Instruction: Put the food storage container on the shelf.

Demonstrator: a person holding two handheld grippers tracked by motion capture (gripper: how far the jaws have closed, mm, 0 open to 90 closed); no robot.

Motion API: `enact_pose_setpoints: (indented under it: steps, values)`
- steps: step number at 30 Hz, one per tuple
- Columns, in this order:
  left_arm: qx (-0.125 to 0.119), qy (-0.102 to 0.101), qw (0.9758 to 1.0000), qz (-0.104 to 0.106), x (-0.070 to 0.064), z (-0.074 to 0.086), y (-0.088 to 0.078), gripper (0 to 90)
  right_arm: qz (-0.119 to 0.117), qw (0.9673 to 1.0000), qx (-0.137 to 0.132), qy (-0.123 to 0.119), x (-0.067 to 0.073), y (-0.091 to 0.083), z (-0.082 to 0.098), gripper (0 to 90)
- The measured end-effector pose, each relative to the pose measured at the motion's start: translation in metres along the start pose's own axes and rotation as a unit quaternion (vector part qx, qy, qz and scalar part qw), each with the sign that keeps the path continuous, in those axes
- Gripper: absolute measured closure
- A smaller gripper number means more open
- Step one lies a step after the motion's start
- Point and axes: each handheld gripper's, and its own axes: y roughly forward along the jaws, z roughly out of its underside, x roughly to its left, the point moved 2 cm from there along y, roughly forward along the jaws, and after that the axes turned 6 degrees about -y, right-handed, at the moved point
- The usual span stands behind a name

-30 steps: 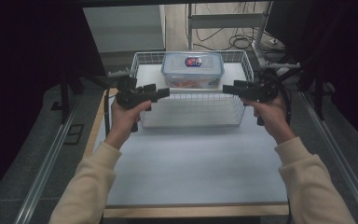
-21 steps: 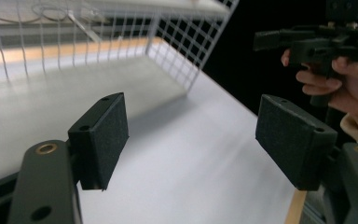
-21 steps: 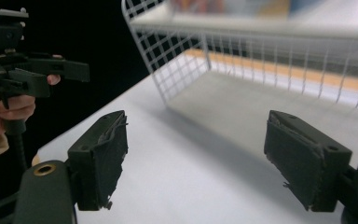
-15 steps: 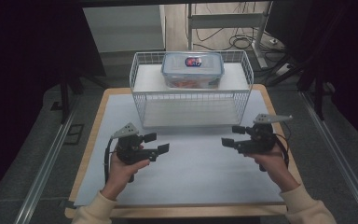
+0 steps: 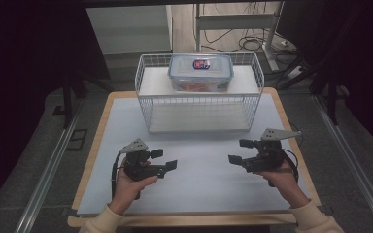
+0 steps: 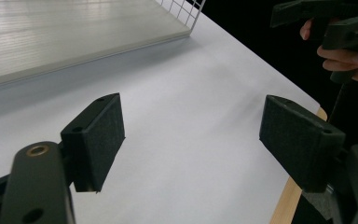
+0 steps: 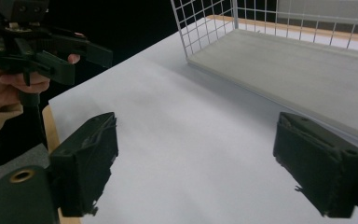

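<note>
left tongs (image 5: 164, 159): lower left of the high view, just opened wider, nothing between the jaws.
right tongs (image 5: 241, 151): lower right, wide open, empty.
box (image 5: 200, 73): lidded, top centre, in the basket (image 5: 145, 99), well apart from both.
step: reach together, one each side, level.

My left gripper (image 5: 164, 160) sits low in my left hand (image 5: 131, 187), its jaws pointing inward toward my other hand; they have just been opening and stand apart with nothing between the pads (image 6: 100, 135). My right gripper (image 5: 241, 151) mirrors it in my right hand (image 5: 279, 179), aimed back at the left one, jaws spread wide and empty, having just been opening too. Both my forearms come in from the near edge, sleeves pale.
</note>
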Motion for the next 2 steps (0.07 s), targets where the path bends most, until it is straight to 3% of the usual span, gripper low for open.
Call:
enact_pose_setpoints:
  steps: [2]
  values:
    - [0.000, -0.004, 1.0000, 0.000, 0.0024, 0.0012, 0.0014, 20.0, 0.004, 0.9999, -0.003, -0.009, 0.0010, -0.0007, 0.0032, 11.5]
